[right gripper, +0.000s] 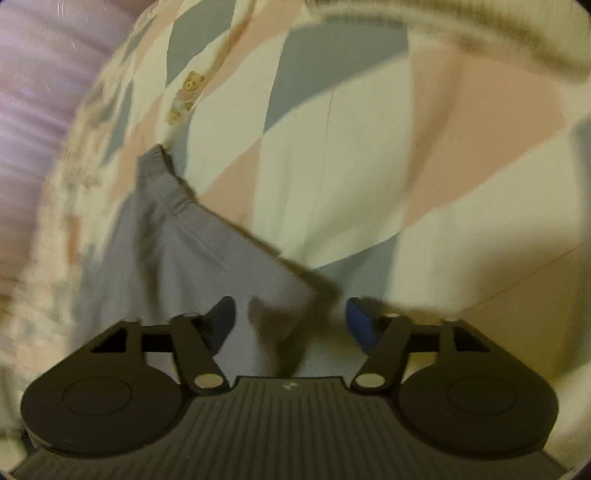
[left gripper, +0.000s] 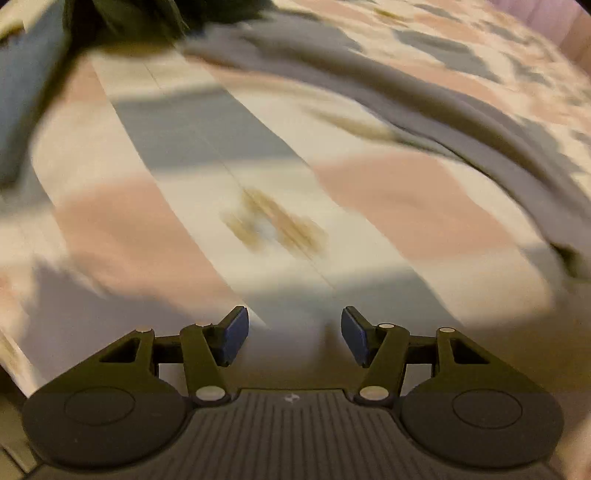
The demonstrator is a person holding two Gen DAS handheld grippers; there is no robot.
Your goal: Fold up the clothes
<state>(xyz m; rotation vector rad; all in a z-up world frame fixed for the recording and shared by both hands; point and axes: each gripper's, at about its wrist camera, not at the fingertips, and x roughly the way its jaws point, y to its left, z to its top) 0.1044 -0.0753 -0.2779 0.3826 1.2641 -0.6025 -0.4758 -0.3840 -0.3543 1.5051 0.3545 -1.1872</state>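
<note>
My left gripper (left gripper: 294, 334) has its blue-padded fingers (left gripper: 234, 338) parted about halfway, with nothing between them; below the gap I see only the checked bedspread (left gripper: 207, 125), its cream, pink and grey-blue squares smeared by blur. From there, towards two o'clock, a long grey garment (left gripper: 443, 99) lies in a curved band across the spread, well apart from the pads. At eleven o'clock, near the frame's top edge, sits a dark olive heap of cloth (left gripper: 140, 18) that I cannot identify.

My right gripper (right gripper: 290, 323) is likewise about half open and empty. The grey garment (right gripper: 192, 258) lies flat under its left pad (right gripper: 223, 319) and stretches away to eleven o'clock, ending at a hemmed edge. Whether the pad touches it, I cannot tell. The bedspread (right gripper: 351, 147) fills twelve to three o'clock, and a small teddy-bear print (right gripper: 192, 83) shows near eleven.
</note>
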